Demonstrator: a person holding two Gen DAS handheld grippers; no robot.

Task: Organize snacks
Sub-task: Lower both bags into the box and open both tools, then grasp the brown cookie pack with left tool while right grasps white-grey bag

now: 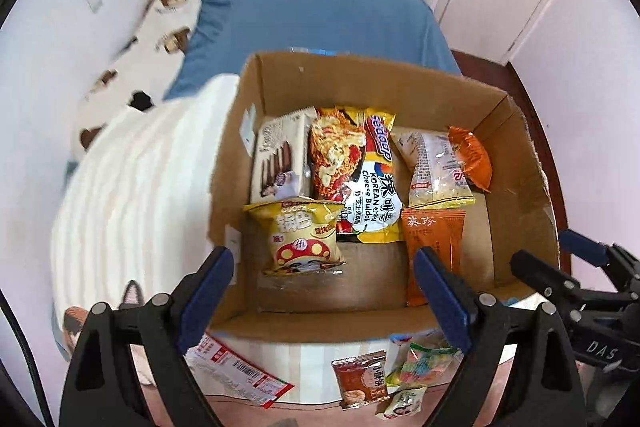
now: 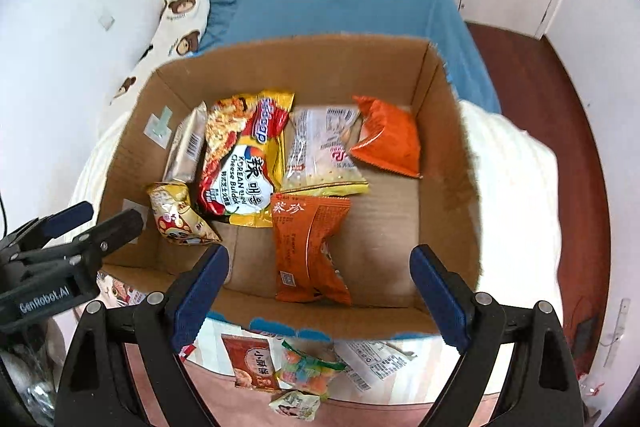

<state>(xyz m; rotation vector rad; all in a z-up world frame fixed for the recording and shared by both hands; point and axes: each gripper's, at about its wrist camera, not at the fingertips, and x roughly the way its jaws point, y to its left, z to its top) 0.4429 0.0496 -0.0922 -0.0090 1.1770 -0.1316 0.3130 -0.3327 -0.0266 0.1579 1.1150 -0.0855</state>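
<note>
An open cardboard box (image 1: 360, 87) (image 2: 320, 67) stands on the bed and holds several snack packs. Among them are a yellow mushroom chips bag (image 1: 304, 235) (image 2: 176, 215), a Korean cheese noodle pack (image 1: 360, 171) (image 2: 244, 155) and an orange packet (image 1: 434, 247) (image 2: 308, 247). My left gripper (image 1: 326, 291) (image 2: 116, 213) hovers open above the box's near left corner, over the chips bag, with nothing between its fingers. Over the near edge, above the orange packet, my right gripper (image 2: 320, 291) (image 1: 542, 247) is also open and holds nothing.
Loose snacks lie in front of the box: a brown packet (image 1: 362, 379) (image 2: 250, 363), a colourful candy bag (image 1: 420, 363) (image 2: 308, 371) and a small pale packet (image 1: 404, 403) (image 2: 296, 405). A white ribbed blanket (image 1: 140, 187) and blue sheet (image 1: 320, 19) surround the box. A wall is at the left.
</note>
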